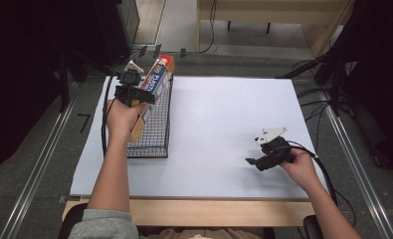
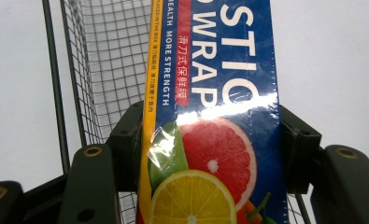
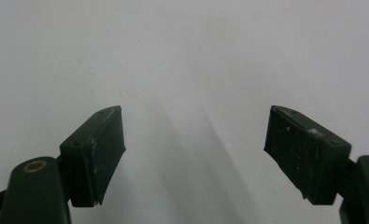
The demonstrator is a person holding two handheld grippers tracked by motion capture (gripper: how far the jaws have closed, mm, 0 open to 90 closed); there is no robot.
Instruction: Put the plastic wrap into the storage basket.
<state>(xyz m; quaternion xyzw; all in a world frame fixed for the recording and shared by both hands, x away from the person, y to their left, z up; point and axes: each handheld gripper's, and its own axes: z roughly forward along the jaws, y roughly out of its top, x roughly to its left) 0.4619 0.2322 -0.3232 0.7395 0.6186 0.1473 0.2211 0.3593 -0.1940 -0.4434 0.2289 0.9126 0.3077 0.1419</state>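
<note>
We list: left tool clamped on a long blue cardboard plastic-wrap box, tilted over the black wire-mesh basket at ten o'clock on the white surface; right tool at four o'clock, jaws wide, empty.

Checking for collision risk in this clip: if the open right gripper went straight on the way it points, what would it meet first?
Probably just the white table sheet. The right gripper, jaws wide apart with nothing between them, looks down along bare sheet; how far off the sheet lies is unclear.
</note>
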